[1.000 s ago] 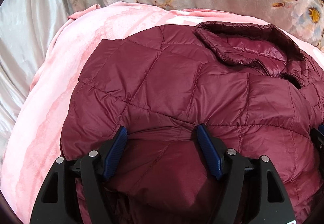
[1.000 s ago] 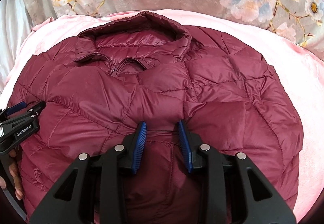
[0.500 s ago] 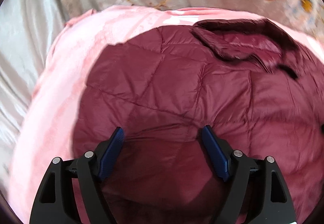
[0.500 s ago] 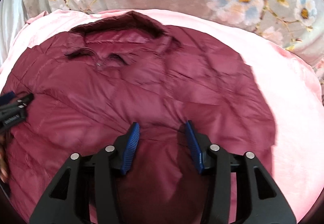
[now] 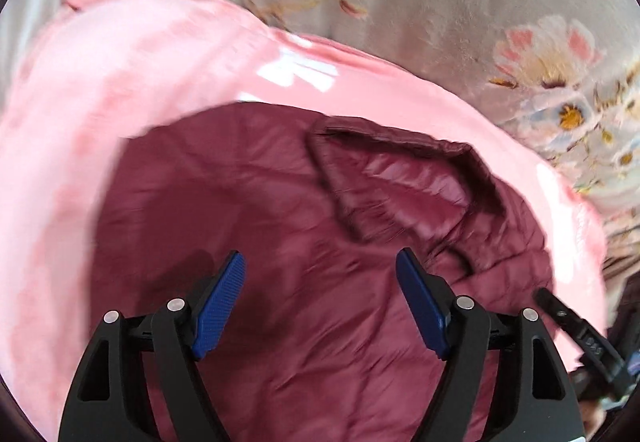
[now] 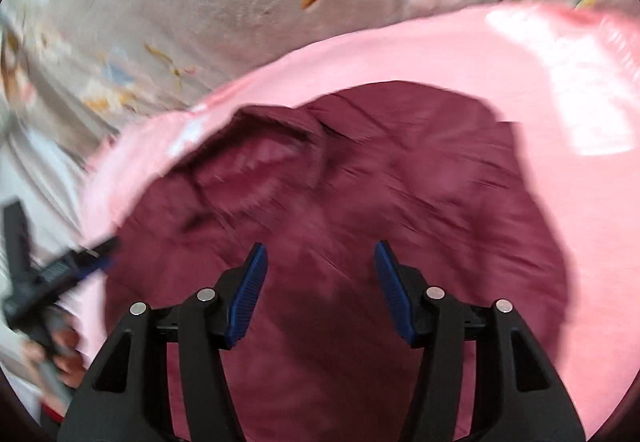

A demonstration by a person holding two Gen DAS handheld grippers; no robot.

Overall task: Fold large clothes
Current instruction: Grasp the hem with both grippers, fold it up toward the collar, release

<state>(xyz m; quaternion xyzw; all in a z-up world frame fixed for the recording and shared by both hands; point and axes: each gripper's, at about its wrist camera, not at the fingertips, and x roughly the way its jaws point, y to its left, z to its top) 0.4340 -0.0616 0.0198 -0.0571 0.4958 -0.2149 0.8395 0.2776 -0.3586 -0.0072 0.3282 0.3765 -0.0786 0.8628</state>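
A folded maroon quilted puffer jacket point(image 5: 280, 226) lies on a pink blanket point(image 5: 120, 82), collar point(image 5: 400, 174) toward the far side. My left gripper point(image 5: 320, 262) is open and empty, raised above the jacket's near part. My right gripper point(image 6: 318, 254) is open and empty too, above the same jacket point(image 6: 400, 210). The right gripper shows at the right edge of the left wrist view point(image 5: 580, 334); the left gripper and the hand holding it show at the left edge of the right wrist view point(image 6: 60, 266). Both views are motion-blurred.
A grey floral bedspread point(image 5: 440, 2) lies beyond the pink blanket point(image 6: 560, 82) and also shows in the right wrist view point(image 6: 200, 2). Pale fabric point(image 6: 24, 162) is at the far left.
Both grippers have lifted up and back off the jacket; the right jaws have opened wider. The jacket now looks smaller and farther below, lying free on the blanket.
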